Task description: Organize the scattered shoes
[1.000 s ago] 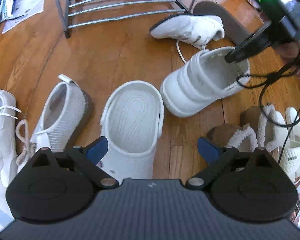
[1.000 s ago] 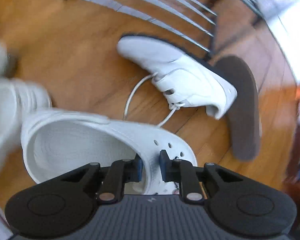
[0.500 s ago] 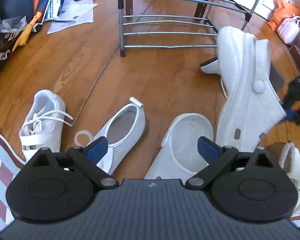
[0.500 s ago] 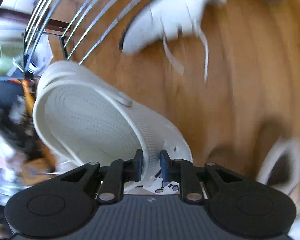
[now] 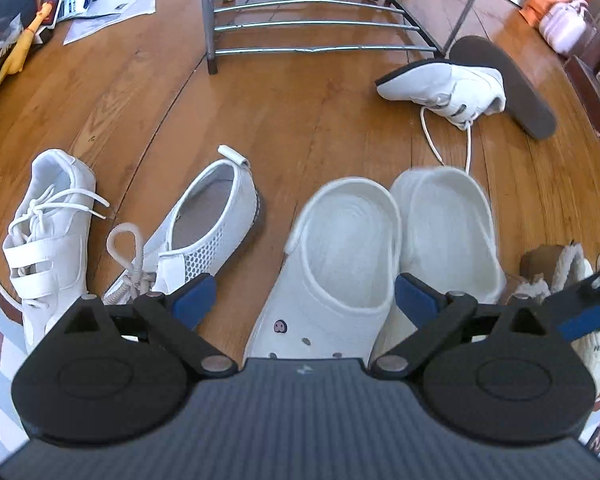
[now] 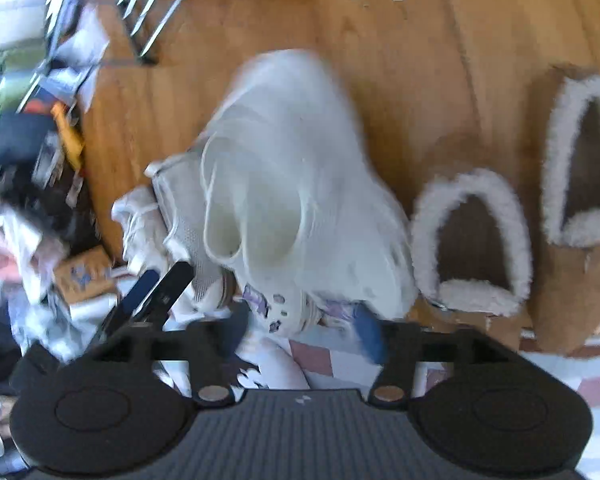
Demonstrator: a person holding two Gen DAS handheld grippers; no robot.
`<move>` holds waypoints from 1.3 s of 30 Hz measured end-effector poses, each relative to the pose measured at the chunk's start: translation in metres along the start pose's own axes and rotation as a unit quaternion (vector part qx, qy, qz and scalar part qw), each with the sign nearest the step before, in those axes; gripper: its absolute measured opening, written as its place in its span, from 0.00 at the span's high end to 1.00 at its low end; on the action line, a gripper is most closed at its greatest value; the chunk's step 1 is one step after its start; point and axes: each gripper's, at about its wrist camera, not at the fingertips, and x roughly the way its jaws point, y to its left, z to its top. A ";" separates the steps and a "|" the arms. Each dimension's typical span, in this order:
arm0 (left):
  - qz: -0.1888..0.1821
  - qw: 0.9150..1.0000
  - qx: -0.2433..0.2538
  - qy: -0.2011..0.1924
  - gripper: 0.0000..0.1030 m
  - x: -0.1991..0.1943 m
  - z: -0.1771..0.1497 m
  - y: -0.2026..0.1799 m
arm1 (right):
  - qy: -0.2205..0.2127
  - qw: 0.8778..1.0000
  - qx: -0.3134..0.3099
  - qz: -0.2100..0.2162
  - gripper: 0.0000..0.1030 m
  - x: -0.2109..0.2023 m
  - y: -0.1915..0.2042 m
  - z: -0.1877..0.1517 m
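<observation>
- The two white clogs sit side by side on the wooden floor, heels pointing toward the shoe rack: the left clog and the right clog touch along their inner edges, which reads as a pair just matched up.
- The right claw hangs over the toe end of the right clog, jaws opening; its blue pads are clear of the clog, so it grips nothing. The picture is blurred, so exact contact is hard to tell.
- The left claw hovers above the left clog with its jaws spread wide and empty, the clog's toe showing in the gap; it seems to wait as a steadying hand, not a grip.
- Just right of the clogs stand two brown fur-lined slippers, also set together, suggesting pairs are being lined up in a row.
- Still unsorted, by the look of it: a mesh sneaker and a strap sneaker to the left, and a white sneaker leaning on a dark sole near the rack.
- Papers lie well apart at the far left.
</observation>
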 end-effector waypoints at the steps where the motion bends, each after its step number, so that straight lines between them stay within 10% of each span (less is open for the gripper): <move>1: 0.001 1.000 0.001 0.002 0.05 0.001 -0.001 0.000 | -0.010 1.000 -0.016 0.002 0.34 -0.006 0.003 -0.002; 8: 0.001 1.000 0.011 0.018 0.05 0.009 -0.003 -0.004 | -0.168 0.945 -0.188 -0.209 0.28 -0.025 -0.003 -0.039; 14: 0.005 0.999 0.020 0.025 0.05 0.012 -0.007 -0.010 | -0.181 0.918 -0.212 -0.282 0.28 0.010 -0.050 -0.053; 18: 0.004 0.999 0.030 0.037 0.05 0.019 -0.011 -0.018 | -0.188 0.877 -0.304 -0.321 0.23 0.045 -0.060 -0.066; 21: -0.001 0.998 0.037 0.045 0.05 0.022 -0.014 -0.023 | -0.173 0.845 -0.378 -0.337 0.53 0.067 -0.068 -0.062; 23: -0.001 0.998 0.042 0.048 0.05 0.023 -0.015 -0.025 | -0.159 0.864 -0.364 -0.309 0.81 0.064 -0.077 -0.054; 25: 0.000 0.998 0.045 0.049 0.05 0.023 -0.016 -0.025 | -0.144 0.876 -0.347 -0.301 0.85 0.054 -0.080 -0.049; 29: -0.003 0.998 0.037 0.050 0.05 0.023 -0.015 -0.023 | -0.115 0.837 -0.372 -0.384 0.83 0.041 -0.068 -0.053; 34: -0.003 0.998 0.038 0.050 0.05 0.023 -0.015 -0.022 | -0.156 0.875 -0.303 -0.345 0.56 0.017 -0.062 -0.047; 39: 0.009 0.999 0.000 0.046 0.05 0.024 -0.010 0.000 | -0.234 0.865 -0.367 -0.250 0.32 0.014 0.003 -0.070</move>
